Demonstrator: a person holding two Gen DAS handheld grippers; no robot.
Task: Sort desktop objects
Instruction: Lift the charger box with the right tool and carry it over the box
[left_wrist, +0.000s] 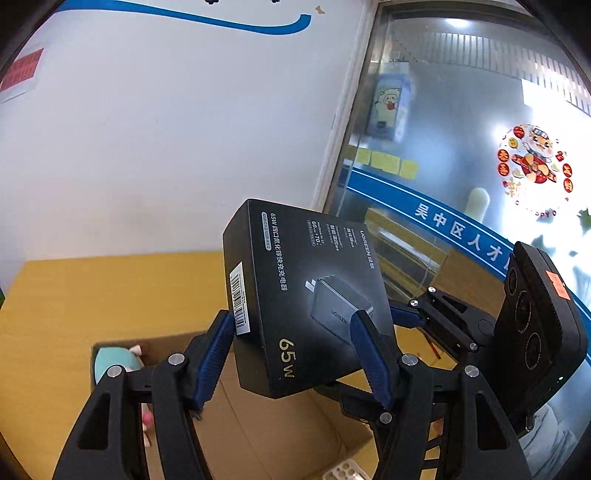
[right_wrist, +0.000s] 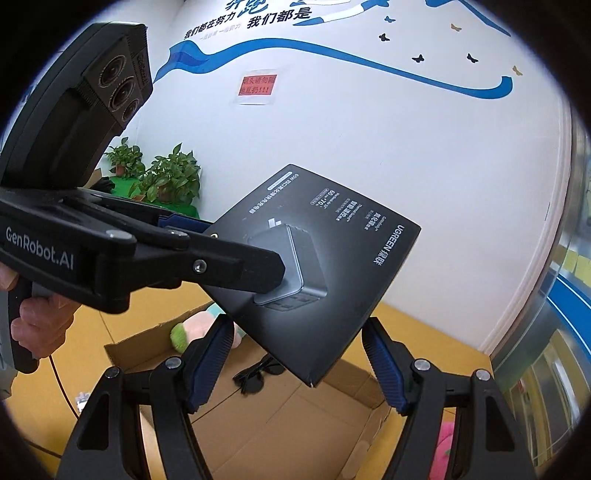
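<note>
A black charger box (left_wrist: 295, 288) printed "65W" hangs in the air above an open cardboard carton (left_wrist: 266, 424). My left gripper (left_wrist: 291, 321) is shut on it, one blue pad on the barcode side and the other on the printed face. In the right wrist view the left gripper (right_wrist: 243, 243) clamps the box (right_wrist: 332, 258) from the left. My right gripper (right_wrist: 295, 325) holds the box's lower corner, with both pad tips against its edges. One right-gripper pad (left_wrist: 406, 318) shows at the box's right edge.
The carton (right_wrist: 295, 424) on the yellow table (left_wrist: 92, 295) holds a teal plush toy (left_wrist: 114, 362) and black sunglasses (right_wrist: 258, 373). A pink plush (right_wrist: 447, 443) lies by its right wall. A white wall stands behind, glass partition (left_wrist: 461, 147) to the right, potted plants (right_wrist: 166, 181) far left.
</note>
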